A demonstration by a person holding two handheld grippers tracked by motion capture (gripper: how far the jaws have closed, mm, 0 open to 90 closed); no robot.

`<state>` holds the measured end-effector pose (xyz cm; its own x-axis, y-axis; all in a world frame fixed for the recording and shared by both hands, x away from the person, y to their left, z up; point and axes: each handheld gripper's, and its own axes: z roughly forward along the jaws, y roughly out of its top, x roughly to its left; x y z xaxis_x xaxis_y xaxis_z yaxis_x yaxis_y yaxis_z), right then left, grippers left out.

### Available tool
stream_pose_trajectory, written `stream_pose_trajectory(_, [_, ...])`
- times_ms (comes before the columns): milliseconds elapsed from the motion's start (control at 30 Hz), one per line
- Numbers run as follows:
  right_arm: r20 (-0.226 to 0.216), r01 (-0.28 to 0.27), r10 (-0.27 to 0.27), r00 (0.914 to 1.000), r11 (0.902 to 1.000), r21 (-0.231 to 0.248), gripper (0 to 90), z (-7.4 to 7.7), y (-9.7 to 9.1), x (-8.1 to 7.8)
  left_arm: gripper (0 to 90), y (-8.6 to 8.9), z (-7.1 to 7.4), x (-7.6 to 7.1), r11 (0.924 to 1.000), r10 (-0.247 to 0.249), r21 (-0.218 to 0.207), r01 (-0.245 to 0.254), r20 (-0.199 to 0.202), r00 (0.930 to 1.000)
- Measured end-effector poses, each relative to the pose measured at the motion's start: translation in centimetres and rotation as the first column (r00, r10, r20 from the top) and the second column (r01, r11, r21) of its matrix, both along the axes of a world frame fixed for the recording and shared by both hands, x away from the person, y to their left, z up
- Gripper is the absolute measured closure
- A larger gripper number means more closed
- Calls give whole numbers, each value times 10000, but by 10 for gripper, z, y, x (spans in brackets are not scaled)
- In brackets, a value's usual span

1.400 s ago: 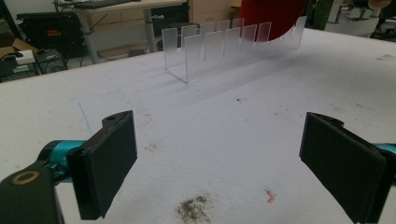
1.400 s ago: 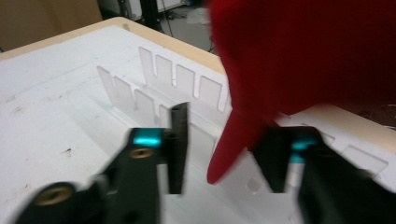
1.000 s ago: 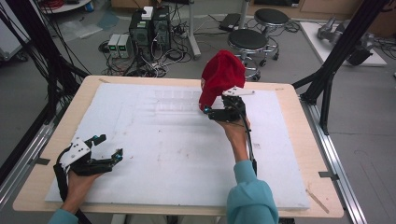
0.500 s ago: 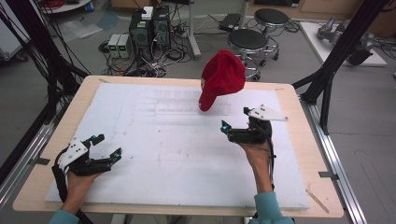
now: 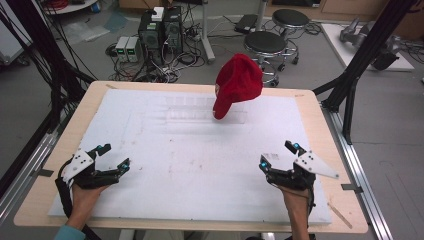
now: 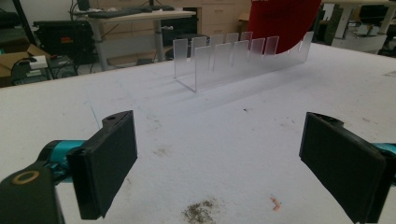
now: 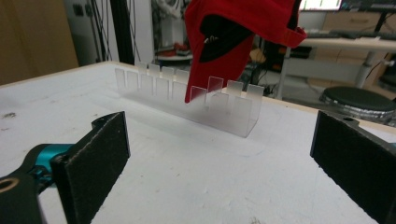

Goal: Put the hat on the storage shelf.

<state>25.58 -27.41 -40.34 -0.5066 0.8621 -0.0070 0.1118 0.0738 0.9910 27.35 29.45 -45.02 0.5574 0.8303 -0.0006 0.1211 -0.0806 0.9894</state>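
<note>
Red cap [image 5: 238, 85] sits hung on the clear rack [image 5: 200, 111], so that step looks done. Both claws, left [image 5: 113, 159] and right [image 5: 278, 156], rest released on the worktop [image 5: 200, 170]. Probably nothing left.

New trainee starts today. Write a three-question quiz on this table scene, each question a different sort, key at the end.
1. True or false: the red cap hangs on the clear slotted rack.
2. Which gripper is nearer the cap? A) left gripper B) right gripper
3. Fill in: both grippers stand ____, holding nothing.

Key: 1 true; 2 B; 3 open.
</note>
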Motion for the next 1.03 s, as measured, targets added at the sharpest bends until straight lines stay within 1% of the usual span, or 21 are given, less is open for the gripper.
stream_pose_trajectory(67, [156, 112, -113, 9998, 9999, 87, 34, -12, -1, -5, 115, 1, 0, -1, 10000, 17, -13, -17, 124, 9999])
stream_pose_trajectory(100, [306, 108, -112, 9995, 9999, 121, 33, -18, -1, -7, 116, 1, 0, -2, 10000, 39, -53, -38, 158, 9999])
stream_pose_trajectory(133, [178, 162, -164, 9997, 9998, 67, 34, -22, -1, -7, 116, 1, 0, -2, 10000, 40, -76, -39, 192, 9998])
stream_pose_trajectory(267, [160, 263, -267, 9995, 9994, 203, 34, -36, -1, -9, 116, 2, -1, -4, 9999, 92, -142, -87, 363, 9993])
stream_pose_trajectory(300, [86, 275, -277, 9996, 9995, 183, 34, -39, -1, -8, 116, 2, -1, -5, 9998, 112, -168, -105, 427, 9990])
stream_pose_trajectory(333, [-92, 277, -276, 9996, 9995, 163, 34, -42, -1, -8, 116, 2, -1, -5, 9998, 116, -184, -107, 474, 9988])
stream_pose_trajectory(367, [-164, 359, -357, 9992, 9993, 88, 33, -43, -1, -8, 116, 3, -1, -5, 9996, 151, -248, -139, 496, 9987])
stream_pose_trajectory(400, [-136, 393, -391, 9991, 9991, 157, 34, -45, -1, -8, 115, 3, -2, -5, 9995, 157, -281, -143, 497, 9986])
stream_pose_trajectory(467, [-195, 471, -468, 9987, 9988, 144, 34, -47, -2, -8, 115, 3, -2, -5, 9994, 171, -314, -155, 489, 9987])
stream_pose_trajectory(533, [-95, 496, -494, 9987, 9987, 134, 34, -47, -2, -8, 116, 3, -2, -5, 9995, 159, -274, -145, 514, 9986])
stream_pose_trajectory(833, [-60, 614, -613, 9981, 9979, 195, 34, -48, -2, -10, 116, 3, -2, -6, 9994, 195, -290, -179, 567, 9982])
stream_pose_trajectory(933, [40, 643, -643, 9979, 9979, 66, 34, -48, -1, -10, 115, 3, -2, -6, 9994, 212, -274, -196, 591, 9980])
stream_pose_trajectory(1033, [146, 616, -615, 9980, 9981, -67, 34, -49, 1, -11, 116, 3, -2, -7, 9992, 245, -346, -223, 667, 9975])
